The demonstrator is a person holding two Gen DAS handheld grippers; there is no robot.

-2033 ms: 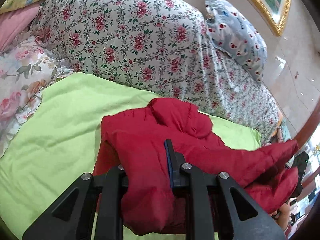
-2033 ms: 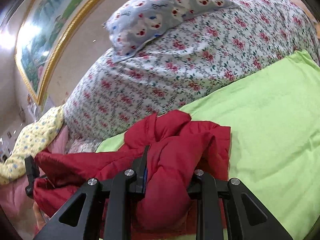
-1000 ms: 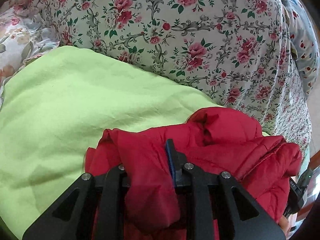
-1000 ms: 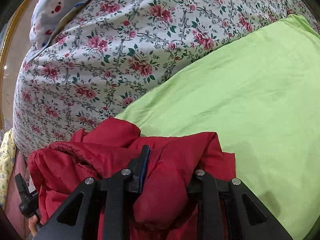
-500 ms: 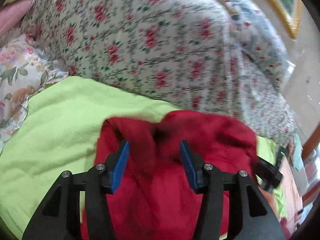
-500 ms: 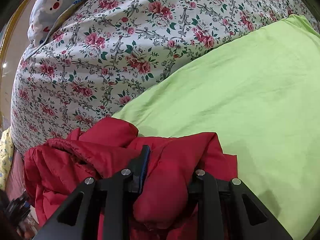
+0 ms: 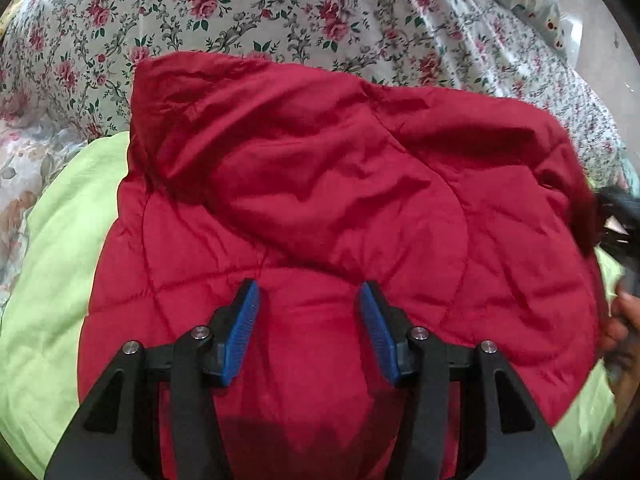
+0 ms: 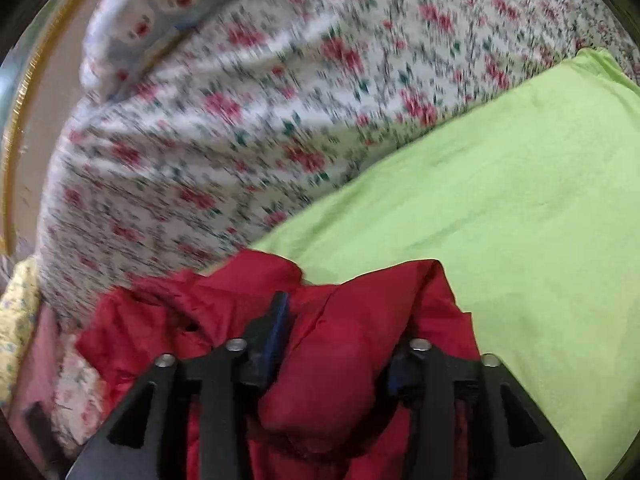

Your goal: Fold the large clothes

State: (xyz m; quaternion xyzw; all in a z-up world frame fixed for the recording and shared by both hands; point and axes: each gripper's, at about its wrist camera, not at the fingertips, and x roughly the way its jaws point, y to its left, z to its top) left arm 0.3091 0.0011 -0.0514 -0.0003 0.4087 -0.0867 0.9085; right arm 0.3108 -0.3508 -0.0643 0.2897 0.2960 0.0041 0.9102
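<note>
On green sheet: I'm seeing one quilted red jacket, puffy, creased. Left gripper hanging released above it; right gripper clenching jacket fold.

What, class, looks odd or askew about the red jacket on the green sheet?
The red jacket lies bunched and crooked on the green sheet. The right tool pinches a thick wad of it, while the left tool is open above it.

Red jacket on green sheet
</note>
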